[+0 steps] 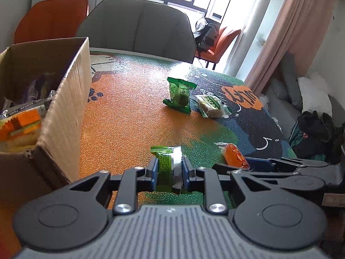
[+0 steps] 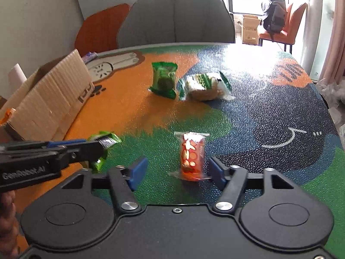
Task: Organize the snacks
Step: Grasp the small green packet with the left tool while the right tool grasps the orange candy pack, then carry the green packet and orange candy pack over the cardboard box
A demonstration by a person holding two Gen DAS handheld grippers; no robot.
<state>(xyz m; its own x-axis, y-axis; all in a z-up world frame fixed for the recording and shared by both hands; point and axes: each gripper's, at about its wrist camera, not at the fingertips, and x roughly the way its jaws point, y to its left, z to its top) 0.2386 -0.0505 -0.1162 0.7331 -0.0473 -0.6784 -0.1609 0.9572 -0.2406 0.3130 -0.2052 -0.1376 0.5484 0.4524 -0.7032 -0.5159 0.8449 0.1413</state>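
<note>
- Left gripper (image 1: pixel 169 168): pads pinched on a light-green snack packet (image 1: pixel 166 161), gripped across its middle and held just above the table; most likely bound for the box on its left.
- Cardboard box (image 1: pixel 64 99): stands open-topped at the left of the table, with wrapped snacks already inside; it looks like the collecting place.
- Right gripper (image 2: pixel 175 170): jaws spread, not pressing on anything; the orange snack packet (image 2: pixel 192 156) lies between them on the table, nearer the right pad, so a pinch appears to be the next step.
- Dark-green snack packet (image 2: pixel 163 79): on the table farther back, untouched, just beside the next item.
- Pale cake packet (image 2: pixel 203 85): to the right of the dark-green one, also waiting.
- Table (image 2: pixel 269 112): covered with a colourful pebbled mat.
- Grey chair (image 2: pixel 176 17): pushed against the far edge.
- Progress, as judged: some snacks boxed, four outside.
</note>
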